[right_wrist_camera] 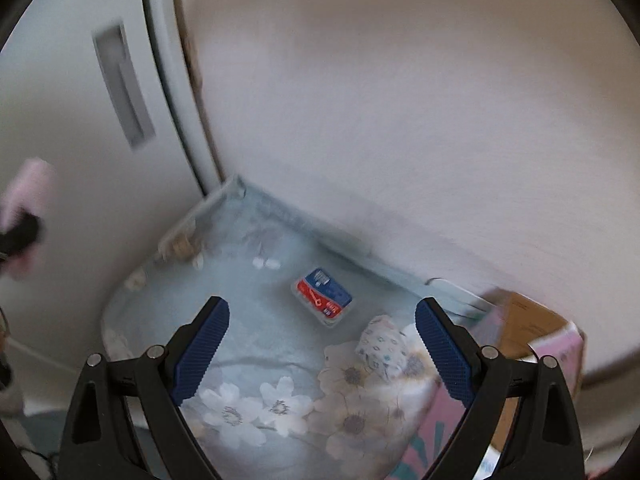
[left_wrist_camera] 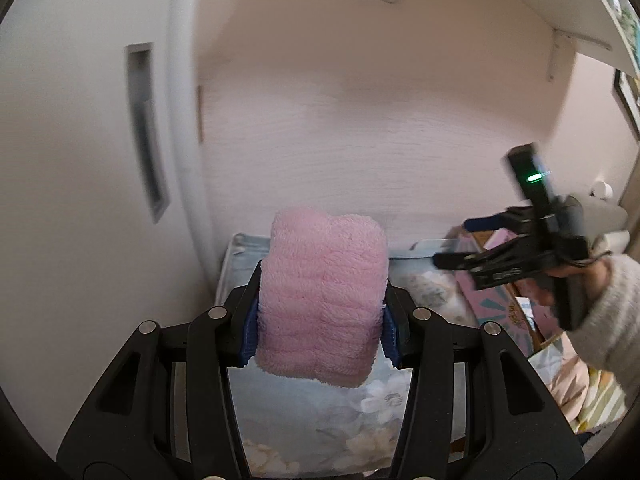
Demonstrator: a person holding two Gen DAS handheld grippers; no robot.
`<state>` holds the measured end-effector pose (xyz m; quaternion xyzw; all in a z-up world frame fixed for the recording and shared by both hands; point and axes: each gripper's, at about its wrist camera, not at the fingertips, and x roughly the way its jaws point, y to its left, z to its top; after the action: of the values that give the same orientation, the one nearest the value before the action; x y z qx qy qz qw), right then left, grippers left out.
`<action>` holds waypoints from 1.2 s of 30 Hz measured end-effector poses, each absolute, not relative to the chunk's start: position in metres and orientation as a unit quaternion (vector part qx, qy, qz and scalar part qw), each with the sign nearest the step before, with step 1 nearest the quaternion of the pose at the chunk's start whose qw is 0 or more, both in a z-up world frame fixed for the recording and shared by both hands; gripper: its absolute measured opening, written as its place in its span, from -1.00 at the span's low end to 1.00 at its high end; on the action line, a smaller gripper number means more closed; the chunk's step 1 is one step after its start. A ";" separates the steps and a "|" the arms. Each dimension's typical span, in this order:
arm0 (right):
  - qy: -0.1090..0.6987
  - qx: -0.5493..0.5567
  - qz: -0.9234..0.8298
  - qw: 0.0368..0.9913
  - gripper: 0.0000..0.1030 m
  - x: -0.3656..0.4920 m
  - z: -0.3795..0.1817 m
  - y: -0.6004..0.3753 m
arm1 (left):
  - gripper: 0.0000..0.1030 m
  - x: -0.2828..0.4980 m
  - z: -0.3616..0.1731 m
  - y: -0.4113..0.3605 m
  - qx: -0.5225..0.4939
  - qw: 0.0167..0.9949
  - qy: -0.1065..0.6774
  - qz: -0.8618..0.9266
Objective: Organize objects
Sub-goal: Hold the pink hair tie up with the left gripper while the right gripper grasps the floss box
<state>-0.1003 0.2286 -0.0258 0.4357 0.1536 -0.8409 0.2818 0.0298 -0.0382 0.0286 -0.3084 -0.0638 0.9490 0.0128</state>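
Pink fleece fills the left gripper (left_wrist_camera: 322, 308): a rolled pink towel (left_wrist_camera: 322, 300) is clamped between its blue pads (left_wrist_camera: 249, 336), standing upright and bulging above and below the fingers, held in the air over a bed covered with a pale blue floral quilt (left_wrist_camera: 360, 412). Ahead of that gripper rises a pale wood-grain headboard (left_wrist_camera: 360, 140), and off to its left a white door with a recessed handle (left_wrist_camera: 146, 132). To its right, the right gripper (left_wrist_camera: 456, 242) is seen side-on in the person's hand (left_wrist_camera: 576, 276), a green light glowing on its body, with a pink-patterned cardboard box (left_wrist_camera: 496, 292) just below and behind it. From the right wrist view, the right gripper (right_wrist_camera: 322, 344) has its fingers spread wide with nothing between them. Beyond its tips on the quilt (right_wrist_camera: 260, 320) lies a small blue and red packet (right_wrist_camera: 323, 296), and nearer its right finger a rolled white cloth with small printed shapes (right_wrist_camera: 382, 346). The open cardboard box (right_wrist_camera: 528, 328) sits past that finger at the bed's edge. Far to its left, blurred, the pink towel (right_wrist_camera: 24, 188) shows against the door (right_wrist_camera: 80, 120).
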 end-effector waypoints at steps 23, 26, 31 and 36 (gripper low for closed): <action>0.359 0.528 -0.671 0.377 0.36 -0.198 -0.207 0.151 | -0.14 0.074 0.008 -0.049 -0.328 -0.114 -0.117 0.930; 0.353 0.532 -0.664 0.389 0.26 -0.200 -0.207 0.154 | -0.14 0.079 0.006 -0.049 -0.327 -0.120 -0.119 0.930; 0.340 0.538 -0.656 0.405 0.04 -0.199 -0.205 0.160 | -0.14 0.085 0.008 -0.047 -0.325 -0.120 -0.114 0.931; 0.337 0.533 -0.664 0.401 0.00 -0.195 -0.204 0.165 | -0.14 0.091 0.014 -0.055 -0.327 -0.113 -0.109 0.932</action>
<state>-0.1946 0.1653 -0.2036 0.5327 0.3375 -0.6644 0.4012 0.0913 -0.0553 0.0144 -0.3265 -0.1086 0.9320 -0.1134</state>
